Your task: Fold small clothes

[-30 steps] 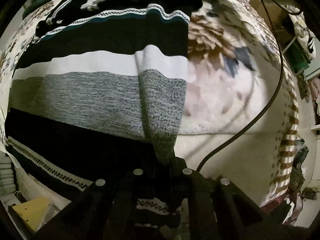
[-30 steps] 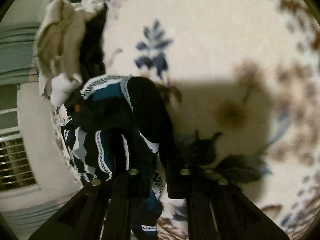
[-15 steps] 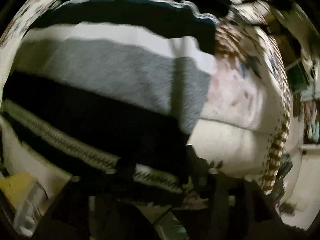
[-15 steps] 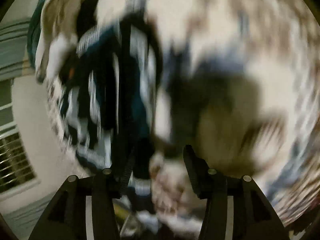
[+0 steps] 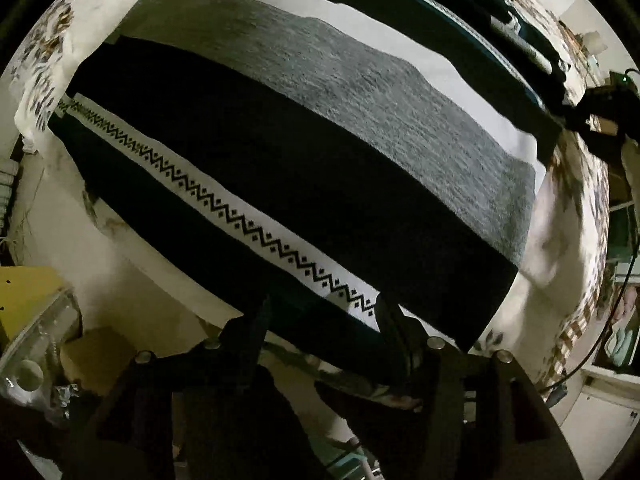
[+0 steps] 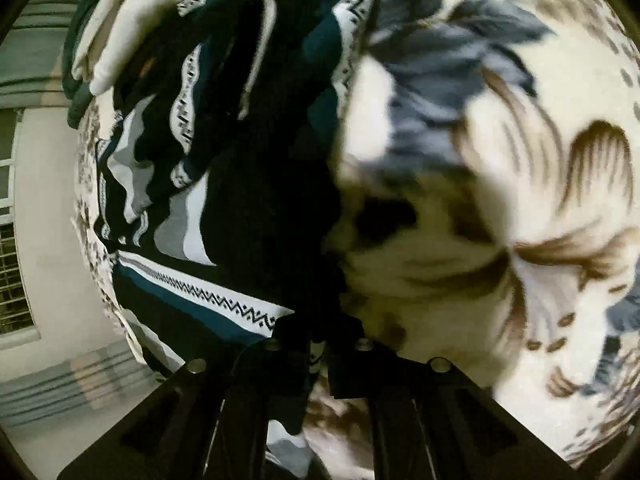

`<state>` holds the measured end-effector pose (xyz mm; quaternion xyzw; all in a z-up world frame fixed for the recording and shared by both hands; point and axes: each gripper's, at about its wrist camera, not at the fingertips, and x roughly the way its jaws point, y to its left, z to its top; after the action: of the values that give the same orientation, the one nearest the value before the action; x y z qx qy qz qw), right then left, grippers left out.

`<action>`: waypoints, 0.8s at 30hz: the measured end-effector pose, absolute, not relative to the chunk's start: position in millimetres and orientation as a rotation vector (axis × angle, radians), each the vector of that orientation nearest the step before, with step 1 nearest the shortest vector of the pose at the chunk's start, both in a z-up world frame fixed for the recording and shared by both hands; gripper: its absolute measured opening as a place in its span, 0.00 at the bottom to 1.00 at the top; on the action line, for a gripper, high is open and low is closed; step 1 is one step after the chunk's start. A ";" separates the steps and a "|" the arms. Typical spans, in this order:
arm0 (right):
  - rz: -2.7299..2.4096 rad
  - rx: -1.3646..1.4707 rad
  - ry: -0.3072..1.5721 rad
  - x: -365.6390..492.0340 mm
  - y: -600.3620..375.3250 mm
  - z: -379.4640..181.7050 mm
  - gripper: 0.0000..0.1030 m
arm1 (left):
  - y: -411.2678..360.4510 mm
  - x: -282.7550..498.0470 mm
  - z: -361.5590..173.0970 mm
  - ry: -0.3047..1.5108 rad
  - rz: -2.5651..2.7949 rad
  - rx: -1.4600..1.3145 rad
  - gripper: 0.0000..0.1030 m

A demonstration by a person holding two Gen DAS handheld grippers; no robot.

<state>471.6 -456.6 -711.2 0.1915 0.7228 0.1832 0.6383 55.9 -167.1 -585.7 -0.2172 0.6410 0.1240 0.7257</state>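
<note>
A striped knit sweater [image 5: 320, 168], with black, grey, white and teal bands and a zigzag trim, lies spread on a floral blanket [image 5: 560, 240]. My left gripper [image 5: 324, 312] is open at the sweater's near hem, its fingers [image 5: 256, 320] spread on either side of the zigzag band. In the right wrist view the same sweater [image 6: 240, 184] is bunched and draped. My right gripper [image 6: 318, 344] is shut on a fold of the sweater, with cloth hanging below the fingers.
More clothes [image 5: 500, 4] are piled at the blanket's far side. A yellow box [image 5: 28, 292] and clutter sit off the left edge. A cable [image 5: 616, 304] hangs at the right. A pale garment [image 6: 120, 40] lies past the sweater, by a wall and window grille [image 6: 12, 272].
My left gripper has opened and let go of the sleeve, and now sits lower at the hem. My right gripper swung fast, then shut on a fold of the sweater.
</note>
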 end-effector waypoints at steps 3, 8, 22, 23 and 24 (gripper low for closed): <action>0.435 0.337 1.682 474.6 -442.3 -713.9 0.07 | -175.0 61.5 -580.9 1.401 0.243 -0.484 0.50; 0.484 0.373 1.723 490.9 -458.3 -699.9 0.43 | -213.6 81.4 -573.5 1.369 0.115 -0.436 0.54; 0.468 0.787 1.589 625.0 -529.0 -719.2 0.69 | -295.3 140.9 -613.5 1.393 0.002 -0.097 0.06; 0.478 0.783 1.605 630.0 -521.2 -725.4 0.69 | -289.6 142.2 -611.3 1.390 0.003 -0.115 0.06; 0.471 0.781 1.613 633.8 -517.2 -729.0 0.69 | -284.4 142.4 -609.0 1.385 -0.003 -0.142 0.06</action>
<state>633.8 -517.2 -729.0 0.3369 0.6959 0.2034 0.6006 142.4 -284.4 -609.0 -0.0656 0.6379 -0.0013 0.7673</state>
